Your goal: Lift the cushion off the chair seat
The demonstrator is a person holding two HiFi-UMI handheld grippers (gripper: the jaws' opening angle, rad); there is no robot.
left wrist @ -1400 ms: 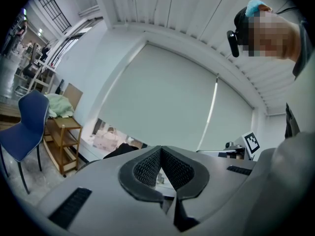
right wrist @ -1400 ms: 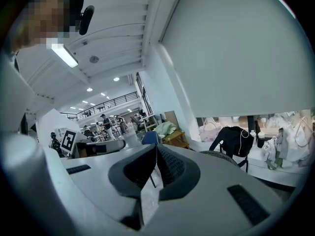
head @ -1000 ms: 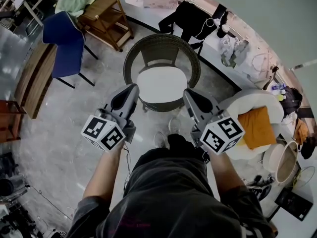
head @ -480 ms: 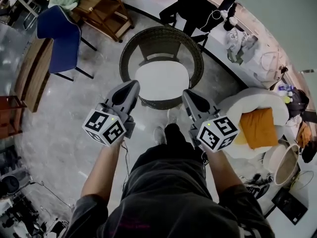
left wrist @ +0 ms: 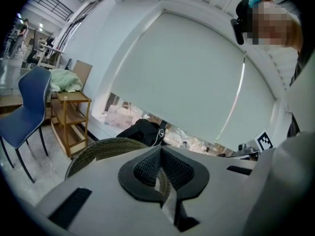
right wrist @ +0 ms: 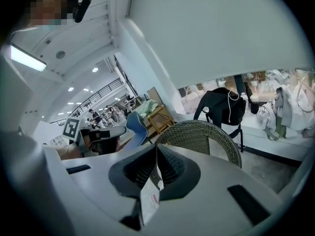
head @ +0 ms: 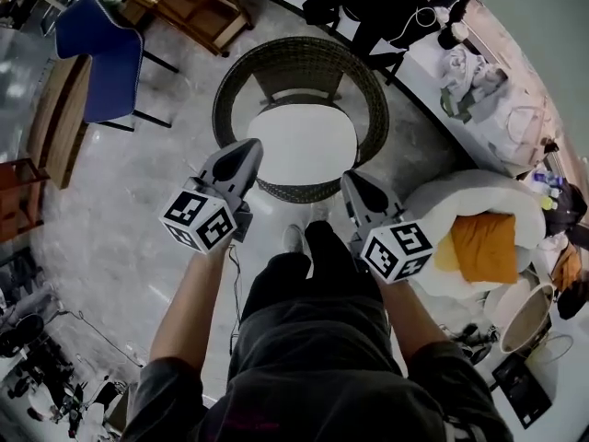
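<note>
A white cushion [head: 302, 145] is seen lying flat on the seat of a round wicker chair [head: 368, 99], enclosed by the curve of the woven back. The left gripper [head: 247, 147] is held at the chair's front-left edge, and its tip is seen against the woven rim in the head view; whether it touches the rim cannot be told. The right gripper [head: 352, 179] is held just off the front-right edge, apart from the cushion. In the left gripper view the jaws of the left gripper [left wrist: 161, 150] are shown pressed together with nothing between them, and the chair's back [left wrist: 98, 149] is seen beyond them. In the right gripper view the right gripper [right wrist: 156, 150] is likewise shown closed and empty, with the wicker chair [right wrist: 206, 136] ahead of it. The cushion is touched by neither gripper. A blue chair [head: 101, 58] and a wooden shelf unit [head: 189, 3] are placed to the left of the wicker chair, and a white armchair [head: 460, 196] bearing an orange pillow [head: 486, 247] is placed to its right.
</note>
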